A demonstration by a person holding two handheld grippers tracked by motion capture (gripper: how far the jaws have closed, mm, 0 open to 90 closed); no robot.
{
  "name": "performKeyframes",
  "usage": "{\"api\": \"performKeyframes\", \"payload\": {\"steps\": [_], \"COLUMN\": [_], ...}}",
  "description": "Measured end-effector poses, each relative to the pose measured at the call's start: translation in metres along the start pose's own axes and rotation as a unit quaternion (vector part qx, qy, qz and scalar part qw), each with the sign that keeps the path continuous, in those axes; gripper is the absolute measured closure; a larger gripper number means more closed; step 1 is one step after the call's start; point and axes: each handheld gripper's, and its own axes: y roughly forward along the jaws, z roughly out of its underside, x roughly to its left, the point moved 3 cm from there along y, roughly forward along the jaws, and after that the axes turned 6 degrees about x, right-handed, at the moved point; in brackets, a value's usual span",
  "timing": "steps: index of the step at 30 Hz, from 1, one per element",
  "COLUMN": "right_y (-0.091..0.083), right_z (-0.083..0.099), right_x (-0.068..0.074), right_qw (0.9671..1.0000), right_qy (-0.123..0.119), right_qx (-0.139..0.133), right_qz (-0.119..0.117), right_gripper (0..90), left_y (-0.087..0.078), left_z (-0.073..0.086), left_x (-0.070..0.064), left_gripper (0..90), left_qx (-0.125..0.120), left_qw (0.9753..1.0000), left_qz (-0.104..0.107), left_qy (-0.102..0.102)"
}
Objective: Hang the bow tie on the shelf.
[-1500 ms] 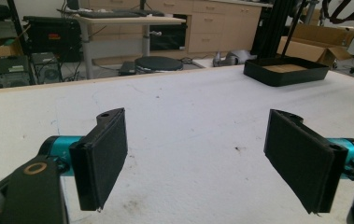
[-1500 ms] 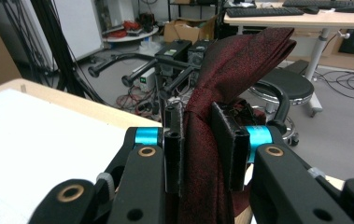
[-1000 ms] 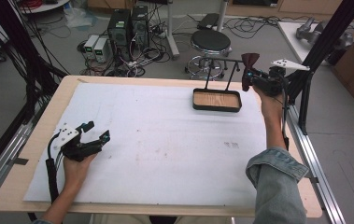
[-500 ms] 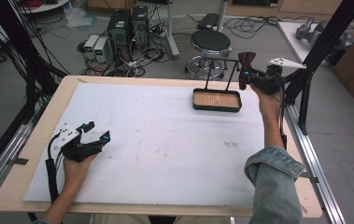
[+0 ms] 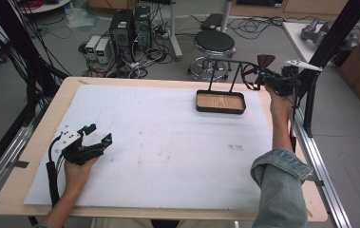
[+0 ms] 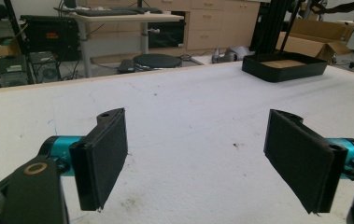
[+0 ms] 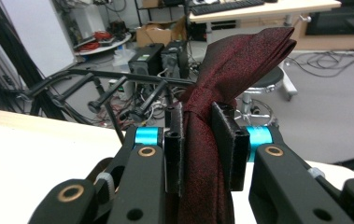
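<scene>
Two fingers of right gripper [image 7: 201,140] clamp dark-red tie [image 7: 240,60].

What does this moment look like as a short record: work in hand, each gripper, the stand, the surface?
work in hand: dark red bow tie held up near the rack
right gripper: shut on the bow tie, raised at the table's far right corner
left gripper: open, holding nothing, low over the white sheet
rack: black rods rising from a black tray with a wooden floor
table: wooden, covered by the white sheet
</scene>
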Motion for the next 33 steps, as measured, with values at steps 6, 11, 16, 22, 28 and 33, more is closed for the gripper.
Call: {"api": "performKeyframes", "payload": {"steps": [6,11,16,22,28,33], "right_y": [0.003,0.007,0.01,0.019,0.022,0.017], "right_z": [0.002,0.007,0.011,0.017,0.017,0.015], "right_x": [-0.001,-0.004,-0.006,-0.001,0.001,0.002], "right_qw": [0.9999,0.9995,0.9988,0.9974,0.9973,0.9983], "right_qy": [-0.006,-0.005,-0.013,-0.021,-0.02,-0.006], "right_qx": [0.006,0.025,0.04,0.063,0.059,0.041], "right_qz": [0.009,0.019,0.027,0.028,0.038,0.041], "right_gripper": [74.8,74.7,74.7,74.6,74.6,74.5], "left_y": [0.0,0.0,0.0,0.0,0.0,0.0], "left_z": [0.0,0.0,0.0,0.0,0.0,0.0], "left_x": [0.0,0.0,0.0,0.0,0.0,0.0], "left_gripper": [21.8,21.8,21.8,21.8,21.8,21.9], "left_qx": [0.0,0.0,-0.001,0.0,-0.001,-0.001], "left_qw": [1.0,1.0,1.0,1.0,1.0,1.0], "left_qz": [0.0,0.001,0.002,0.001,0.002,0.002], "left_qy": [0.0,0.0,-0.001,0.0,-0.001,-0.001]}}
